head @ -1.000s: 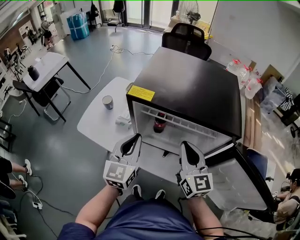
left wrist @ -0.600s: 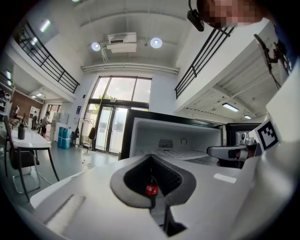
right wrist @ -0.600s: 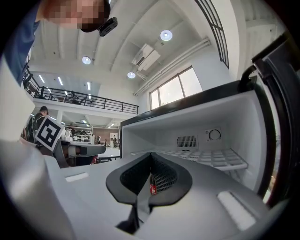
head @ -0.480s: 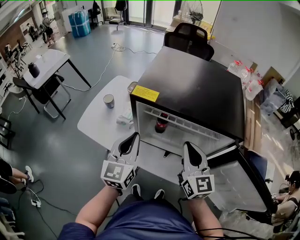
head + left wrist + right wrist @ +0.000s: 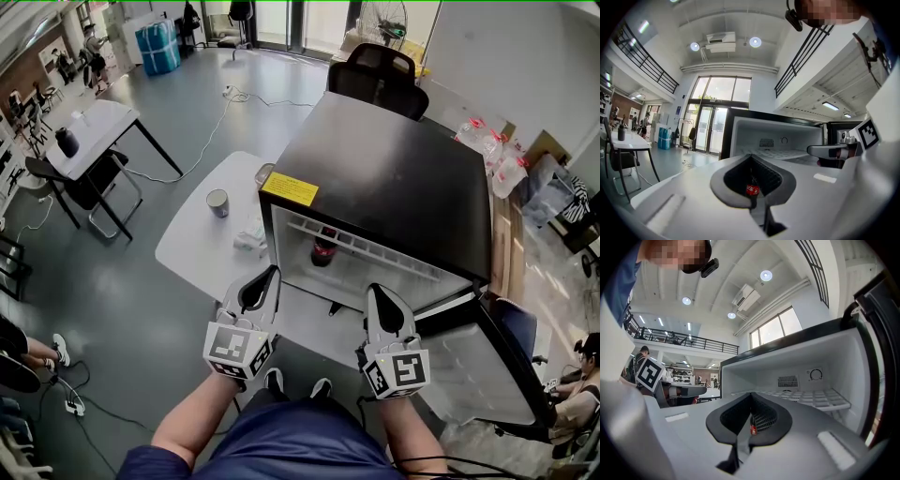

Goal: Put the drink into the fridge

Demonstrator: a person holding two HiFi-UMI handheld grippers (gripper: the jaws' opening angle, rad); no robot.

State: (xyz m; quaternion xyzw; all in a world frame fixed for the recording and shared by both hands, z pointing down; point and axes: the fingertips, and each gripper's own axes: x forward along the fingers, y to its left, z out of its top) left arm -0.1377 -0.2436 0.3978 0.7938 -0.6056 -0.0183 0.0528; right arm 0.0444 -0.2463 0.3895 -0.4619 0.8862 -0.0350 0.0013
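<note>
Both grippers level, side by side, jaws closed.
The left gripper [image 5: 268,277] and right gripper [image 5: 376,292] point forward, each with jaws pressed together and empty, on outstretched bare forearms.

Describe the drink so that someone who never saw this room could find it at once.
Find the black fridge in the middle of the room, with its door swung open. Inside, toward the left side, stands a dark bottle with a red label. It is the only thing visible inside; the cup stands outside on the white table.
</note>
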